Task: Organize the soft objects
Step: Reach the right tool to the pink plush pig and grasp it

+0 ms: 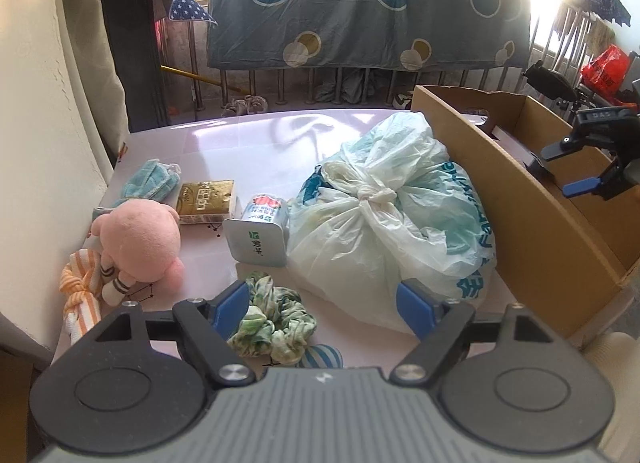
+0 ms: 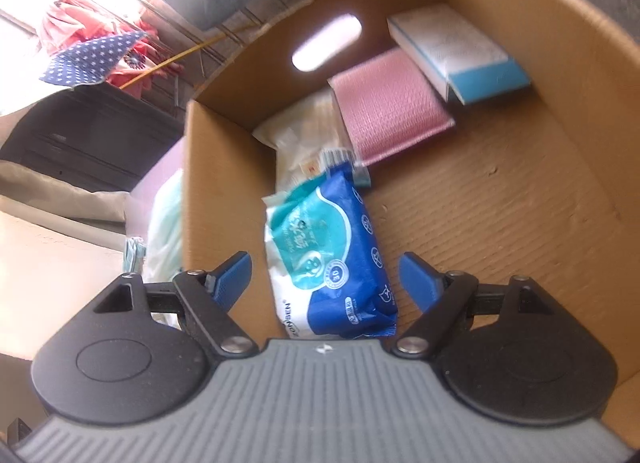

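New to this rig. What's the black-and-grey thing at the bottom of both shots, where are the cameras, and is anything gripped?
No robot arm here: a person carries a hand-held two-finger gripper in each hand, and each has a fisheye camera looking forward along its blue fingers. The body at the bottom of each picture is that gripper itself.

Left wrist view: the left gripper hangs open over a pink table, with a green scrunchie between its fingers but not pinched. Also there: a pink plush toy, a knotted plastic bag, a small milk carton, a gold box and blue face masks. The right gripper shows over the cardboard box.

Right wrist view: the right gripper is open inside that box, above a blue wet-wipes pack. Nothing is gripped.
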Available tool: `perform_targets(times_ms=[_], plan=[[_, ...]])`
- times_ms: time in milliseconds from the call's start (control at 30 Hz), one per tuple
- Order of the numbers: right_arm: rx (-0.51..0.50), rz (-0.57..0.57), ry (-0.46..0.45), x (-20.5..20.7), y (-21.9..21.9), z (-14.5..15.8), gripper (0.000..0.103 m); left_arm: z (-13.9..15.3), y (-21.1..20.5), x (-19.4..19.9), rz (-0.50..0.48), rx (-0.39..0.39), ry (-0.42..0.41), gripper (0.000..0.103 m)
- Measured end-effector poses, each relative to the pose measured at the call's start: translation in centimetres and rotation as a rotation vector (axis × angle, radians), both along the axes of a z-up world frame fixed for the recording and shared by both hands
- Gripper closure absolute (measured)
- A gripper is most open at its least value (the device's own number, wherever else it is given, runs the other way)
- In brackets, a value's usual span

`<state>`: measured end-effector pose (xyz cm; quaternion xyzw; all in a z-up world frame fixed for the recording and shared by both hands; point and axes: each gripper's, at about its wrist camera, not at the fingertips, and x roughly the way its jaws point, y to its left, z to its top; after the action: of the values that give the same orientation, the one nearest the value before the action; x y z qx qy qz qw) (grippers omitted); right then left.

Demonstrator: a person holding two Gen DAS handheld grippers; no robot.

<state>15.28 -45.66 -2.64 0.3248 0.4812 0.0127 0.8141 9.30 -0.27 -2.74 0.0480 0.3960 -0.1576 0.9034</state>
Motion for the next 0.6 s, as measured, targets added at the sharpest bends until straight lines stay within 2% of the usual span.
perform_targets(times_ms=[133, 333, 467, 600], plan=[[0.001, 0.038, -0.085, -1.2, 1.4, 2.6, 0.022, 0.4, 0.7, -1.2, 0.041, 0.026, -0.058, 0.021], [0.062, 0.163, -0.165, -0.8, 7.0, 5.1, 0.022, 0.8, 2.4, -3.0, 0.119, 0.084, -0.148, 0.021], [0.142, 0.263, -0.193, 0.4, 12.1, 6.0, 0.022, 0.7, 3.8, -3.5, 0.169, 0.101, -0.17, 0.021], [0.264, 0.352, -0.19, 2.5, 17.3, 6.0, 0.022, 0.4, 5.0, -3.1, 0.224, 0.126, -0.203, 0.021]])
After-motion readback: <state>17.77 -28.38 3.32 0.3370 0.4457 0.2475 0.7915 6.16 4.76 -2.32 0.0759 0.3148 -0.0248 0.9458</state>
